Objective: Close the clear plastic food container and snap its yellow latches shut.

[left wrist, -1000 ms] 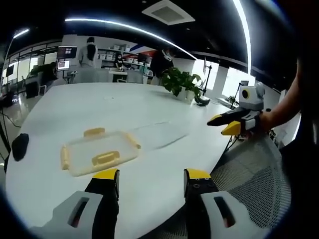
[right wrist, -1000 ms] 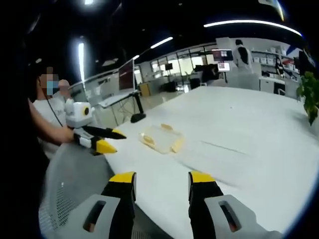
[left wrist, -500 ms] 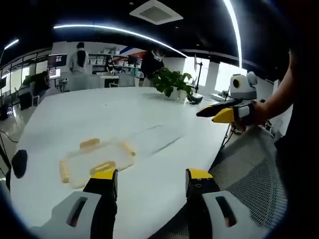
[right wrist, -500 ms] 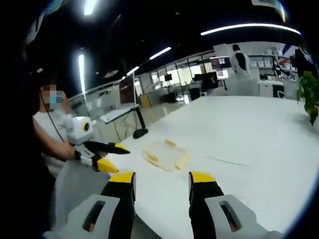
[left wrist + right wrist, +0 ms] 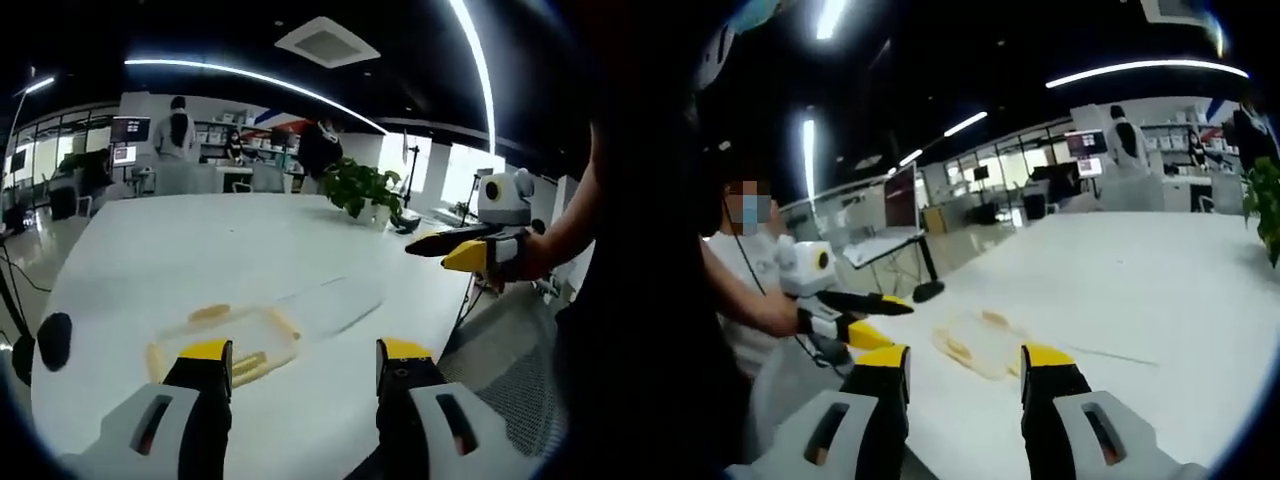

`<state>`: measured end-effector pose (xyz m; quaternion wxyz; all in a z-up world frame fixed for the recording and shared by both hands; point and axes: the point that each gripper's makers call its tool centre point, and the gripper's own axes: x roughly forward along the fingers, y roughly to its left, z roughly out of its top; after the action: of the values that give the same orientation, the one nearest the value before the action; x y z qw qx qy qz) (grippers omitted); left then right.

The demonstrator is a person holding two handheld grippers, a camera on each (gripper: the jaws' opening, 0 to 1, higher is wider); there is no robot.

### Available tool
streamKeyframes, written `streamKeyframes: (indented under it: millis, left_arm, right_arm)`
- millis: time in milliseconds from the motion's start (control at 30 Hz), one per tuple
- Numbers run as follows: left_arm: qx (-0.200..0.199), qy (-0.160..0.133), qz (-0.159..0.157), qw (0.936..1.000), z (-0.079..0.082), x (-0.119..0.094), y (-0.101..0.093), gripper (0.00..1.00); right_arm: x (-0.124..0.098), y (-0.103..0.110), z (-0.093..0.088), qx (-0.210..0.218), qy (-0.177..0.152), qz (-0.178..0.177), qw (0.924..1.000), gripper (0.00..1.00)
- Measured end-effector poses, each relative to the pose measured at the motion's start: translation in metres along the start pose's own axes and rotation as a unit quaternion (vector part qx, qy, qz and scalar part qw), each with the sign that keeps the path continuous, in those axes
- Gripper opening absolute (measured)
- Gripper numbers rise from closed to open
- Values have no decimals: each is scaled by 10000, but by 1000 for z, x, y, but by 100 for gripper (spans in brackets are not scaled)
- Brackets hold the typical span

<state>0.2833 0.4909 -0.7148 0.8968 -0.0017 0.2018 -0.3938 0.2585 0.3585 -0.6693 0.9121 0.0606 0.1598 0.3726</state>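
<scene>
Approach step: both hand-held grippers, left (image 5: 300, 362) and right (image 5: 965, 365), hover open and empty above the white tabletop (image 5: 200, 240). Next, reach the clear food container (image 5: 235, 335) and press its yellow latches (image 5: 285, 322).

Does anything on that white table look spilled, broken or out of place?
Nothing stands out. The clear food container with yellow latches lies flat on the white table, nothing spilled around it. Both grippers, left and right, hover open near it.

White table (image 5: 200, 250) carries a clear container (image 5: 240, 335) with yellow latches (image 5: 209, 312), a green plant (image 5: 362, 186) sits at its far edge, and both grippers, left gripper (image 5: 304, 362) and right gripper (image 5: 964, 364), are grey with yellow-over-black tips.
</scene>
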Motion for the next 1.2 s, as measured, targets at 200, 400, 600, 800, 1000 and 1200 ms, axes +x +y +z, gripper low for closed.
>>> streamKeyframes:
  millis: [200, 400, 600, 800, 1000, 1200]
  left_arm:
    - [-13, 26, 33, 10000, -4, -3, 3, 57]
    - [-131, -35, 97, 9999, -1, -5, 10, 57]
    - [-114, -17, 163, 9998, -1, -7, 21, 57]
    - [-53, 35, 179, 9998, -4, -8, 26, 56]
    - [39, 42, 209, 9998, -5, -8, 32, 55]
    - [59, 129, 238, 9996, -7, -7, 43, 56]
  right_arm:
    - [7, 3, 6, -23, -75, 42, 10000, 43]
    - [16, 5, 8, -44, -110, 54, 9999, 42]
    - [26, 12, 8, -121, -67, 173, 9998, 41]
    - [31, 7, 3, -155, 49, 212, 9996, 41]
    - [38, 7, 3, -181, 71, 237, 9995, 41]
    - [49, 8, 1, -258, 114, 297, 9992, 41]
